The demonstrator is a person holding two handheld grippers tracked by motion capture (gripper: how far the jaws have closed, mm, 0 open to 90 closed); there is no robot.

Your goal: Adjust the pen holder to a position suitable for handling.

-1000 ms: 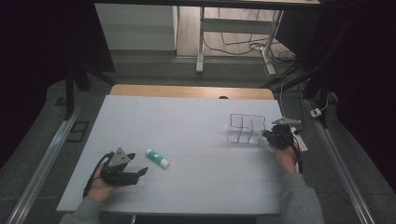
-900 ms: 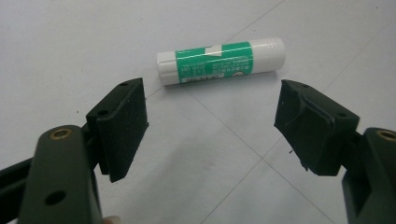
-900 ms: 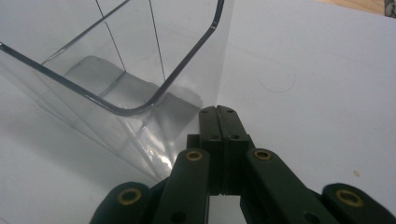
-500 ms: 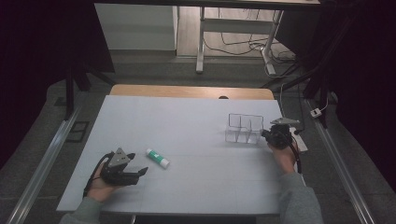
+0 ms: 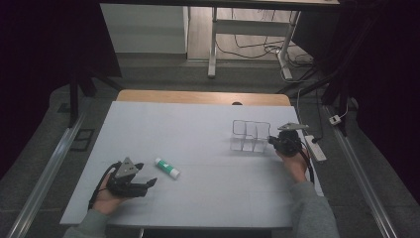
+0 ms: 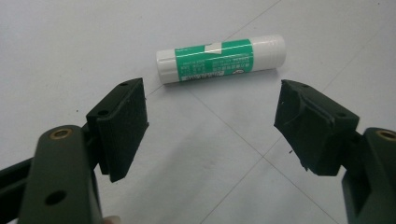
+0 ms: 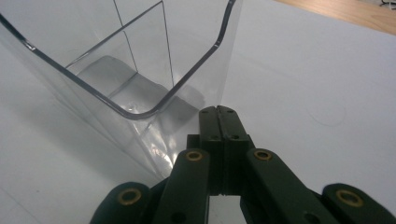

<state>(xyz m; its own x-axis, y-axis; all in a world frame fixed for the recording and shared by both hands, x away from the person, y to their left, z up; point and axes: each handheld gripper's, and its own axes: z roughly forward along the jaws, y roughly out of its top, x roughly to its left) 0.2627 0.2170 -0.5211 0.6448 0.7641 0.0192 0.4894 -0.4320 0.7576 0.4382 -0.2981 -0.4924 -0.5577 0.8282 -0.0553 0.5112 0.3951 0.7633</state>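
Glue stick (image 6: 220, 58) before spread left tongs (image 6: 210, 130)

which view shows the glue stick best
The left gripper view: the glue stick lies large, green label showing, just beyond the open left tool. The high view shows it small on the table.

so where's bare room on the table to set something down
Bare: the wide middle between the glue stick and the clear organizer, plus the far left stretch of the table. Crowded: by the left tongs and where the right tongs meet the organizer.
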